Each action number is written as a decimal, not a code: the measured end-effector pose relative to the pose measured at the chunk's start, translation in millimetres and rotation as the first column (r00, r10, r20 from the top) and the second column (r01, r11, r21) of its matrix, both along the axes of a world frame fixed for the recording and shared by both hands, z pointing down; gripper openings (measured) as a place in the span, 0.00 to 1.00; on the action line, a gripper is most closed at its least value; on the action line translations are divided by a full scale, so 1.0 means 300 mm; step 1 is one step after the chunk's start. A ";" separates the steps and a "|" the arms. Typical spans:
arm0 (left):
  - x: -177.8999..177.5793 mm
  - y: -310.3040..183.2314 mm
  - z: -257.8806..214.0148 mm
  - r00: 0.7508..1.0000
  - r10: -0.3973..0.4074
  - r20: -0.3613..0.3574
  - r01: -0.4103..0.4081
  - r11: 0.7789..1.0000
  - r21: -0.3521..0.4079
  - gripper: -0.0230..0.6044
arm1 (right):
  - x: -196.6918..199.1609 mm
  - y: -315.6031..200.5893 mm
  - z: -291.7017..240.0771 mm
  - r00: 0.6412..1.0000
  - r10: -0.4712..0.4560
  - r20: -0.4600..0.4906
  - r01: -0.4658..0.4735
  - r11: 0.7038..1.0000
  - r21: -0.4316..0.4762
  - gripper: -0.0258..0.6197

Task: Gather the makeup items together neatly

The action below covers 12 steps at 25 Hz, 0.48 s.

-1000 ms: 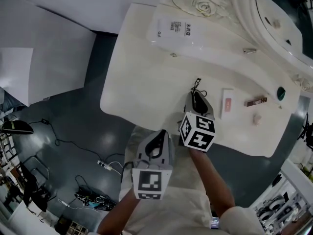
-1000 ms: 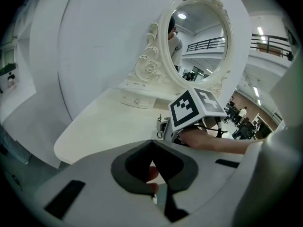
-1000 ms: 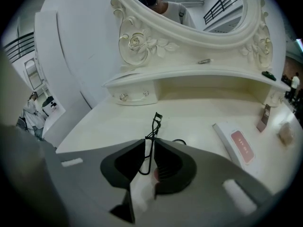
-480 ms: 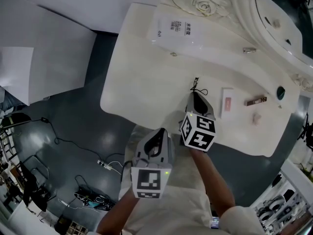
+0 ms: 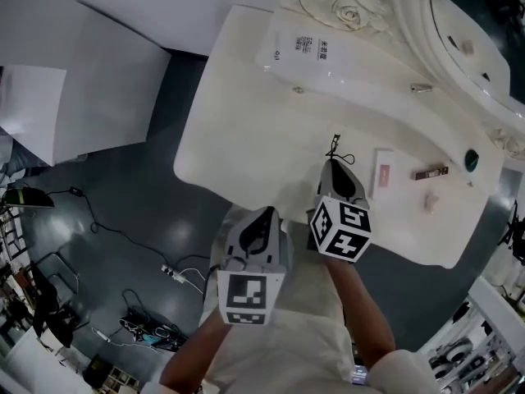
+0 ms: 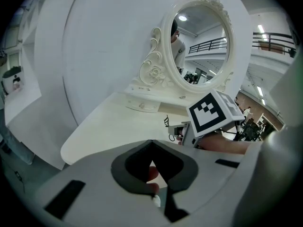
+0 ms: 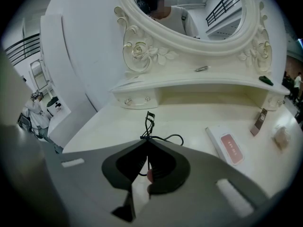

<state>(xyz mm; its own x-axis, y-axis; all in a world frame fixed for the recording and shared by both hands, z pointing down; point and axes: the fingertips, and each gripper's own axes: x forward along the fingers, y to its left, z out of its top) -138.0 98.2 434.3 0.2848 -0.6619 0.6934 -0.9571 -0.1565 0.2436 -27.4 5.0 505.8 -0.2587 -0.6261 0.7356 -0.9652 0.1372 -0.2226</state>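
While I watch through the right gripper view, the right gripper (image 7: 146, 143) points down at the white bench (image 7: 104, 131). Its fingers (image 7: 173, 167) have just been closing and are now nipped onto the handle end of the black eyelash curler (image 7: 148, 123). The curler lies flat on the bench. Its curved head points away from me toward the shelf (image 7: 189, 85) under the mirror (image 7: 189, 13), and one wire loop sticks out to the right of the fingertips.

From the head view, the right gripper (image 5: 335, 164) is over the middle of the bench, with the curler (image 5: 335, 148) at its tip. Just beside it to the right lies a flat box (image 5: 382, 173) with a pink label. Further right are a brown tube (image 5: 430, 171) and a small pale lump (image 5: 429, 201), both near the far right end and apart from each other. I cannot tell what the lump is. A small clip (image 5: 420, 88) lies up on the shelf.

My left gripper (image 5: 264, 213) hangs off the near edge of the bench, beside the right one. In the left gripper view its fingers (image 6: 128, 167) are pressed together with nothing between them
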 end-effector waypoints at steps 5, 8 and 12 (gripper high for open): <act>-0.028 0.003 -0.006 1.000 -0.014 0.008 0.014 1.000 0.004 0.03 | -0.020 0.028 -0.025 1.000 -0.007 0.015 0.007 1.000 0.004 0.06; -0.046 0.012 -0.016 1.000 -0.018 0.010 0.018 1.000 0.006 0.03 | -0.043 0.045 -0.031 1.000 -0.009 0.027 0.009 1.000 0.000 0.06; -0.077 0.017 -0.019 1.000 -0.018 0.003 0.018 1.000 0.004 0.03 | -0.082 0.056 -0.043 1.000 -0.011 0.027 0.011 1.000 -0.001 0.06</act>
<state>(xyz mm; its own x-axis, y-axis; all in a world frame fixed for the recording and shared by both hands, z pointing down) -161.3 103.2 428.5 0.2707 -0.6699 0.6914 -0.9606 -0.1406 0.2398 -52.0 21.9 492.9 -0.2850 -0.6221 0.7292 -0.9574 0.1473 -0.2486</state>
